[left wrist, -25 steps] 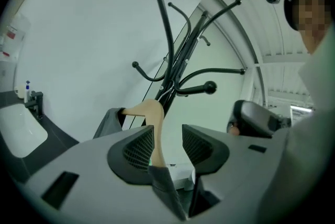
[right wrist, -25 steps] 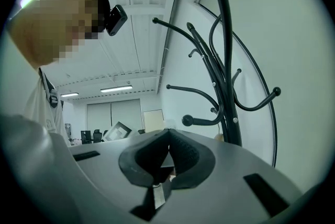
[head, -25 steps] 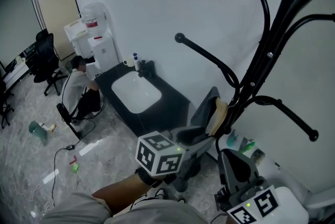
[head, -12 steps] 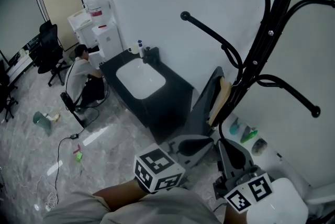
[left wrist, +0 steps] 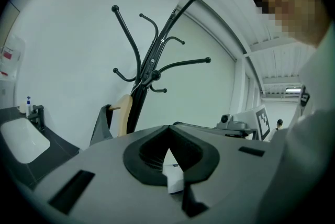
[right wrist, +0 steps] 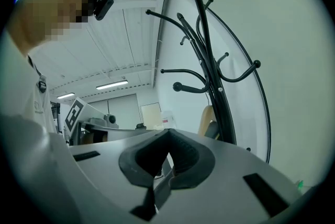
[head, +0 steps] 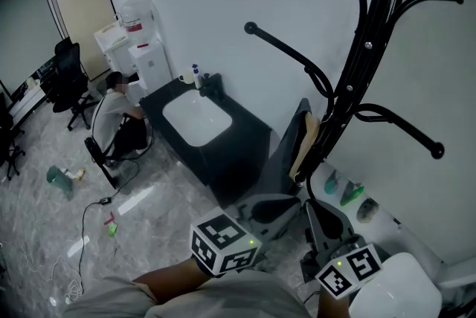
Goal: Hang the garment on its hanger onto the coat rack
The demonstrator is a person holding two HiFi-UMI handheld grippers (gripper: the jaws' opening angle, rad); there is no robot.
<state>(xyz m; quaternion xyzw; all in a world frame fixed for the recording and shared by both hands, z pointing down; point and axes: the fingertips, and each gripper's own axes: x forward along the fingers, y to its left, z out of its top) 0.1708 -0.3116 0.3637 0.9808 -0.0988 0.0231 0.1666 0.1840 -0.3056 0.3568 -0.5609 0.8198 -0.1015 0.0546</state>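
Observation:
The black coat rack stands against the white wall at right. A grey garment on a wooden hanger hangs low on the rack, next to the pole. My left gripper is below the garment, apart from it, with its jaws shut on nothing. Beside it my right gripper is also shut and empty. In the left gripper view the rack, garment and hanger lie beyond the closed left gripper. The right gripper view shows the rack past the closed right gripper.
A black counter with a white sink stands left of the rack. A water dispenser and a crouching person are behind it. Office chairs are far left. Cables lie on the floor, and green bottles sit near the rack's base.
My left gripper has drawn back and down from the hanging garment toward my body. The view has shifted slightly; the garment stays on the rack.

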